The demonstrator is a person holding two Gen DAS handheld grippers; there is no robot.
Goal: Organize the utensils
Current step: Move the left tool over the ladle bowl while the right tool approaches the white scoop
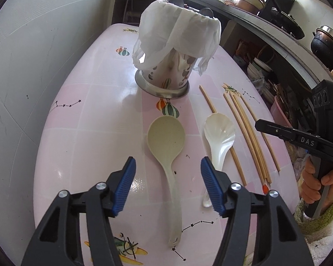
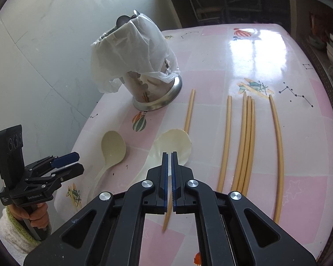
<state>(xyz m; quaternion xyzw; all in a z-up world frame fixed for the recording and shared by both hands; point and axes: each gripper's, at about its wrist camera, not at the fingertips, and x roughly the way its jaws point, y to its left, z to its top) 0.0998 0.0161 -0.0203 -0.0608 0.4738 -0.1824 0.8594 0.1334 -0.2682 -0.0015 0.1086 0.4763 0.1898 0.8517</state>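
A beige plastic ladle lies on the pink table, handle toward me. My left gripper is open, its blue pads on either side of the handle, above it. A white spoon lies just right of it, partly over one chopstick. Several wooden chopsticks lie further right. A steel utensil holder draped with a white plastic bag stands behind. My right gripper is shut and empty, hovering over the white spoon. The ladle, the chopsticks and the holder also show in the right wrist view.
A white wall runs along the table's left side. Shelves with pots and bowls stand beyond the right edge. The table has bare glossy surface at the far right. Metal spoons poke from the holder's top.
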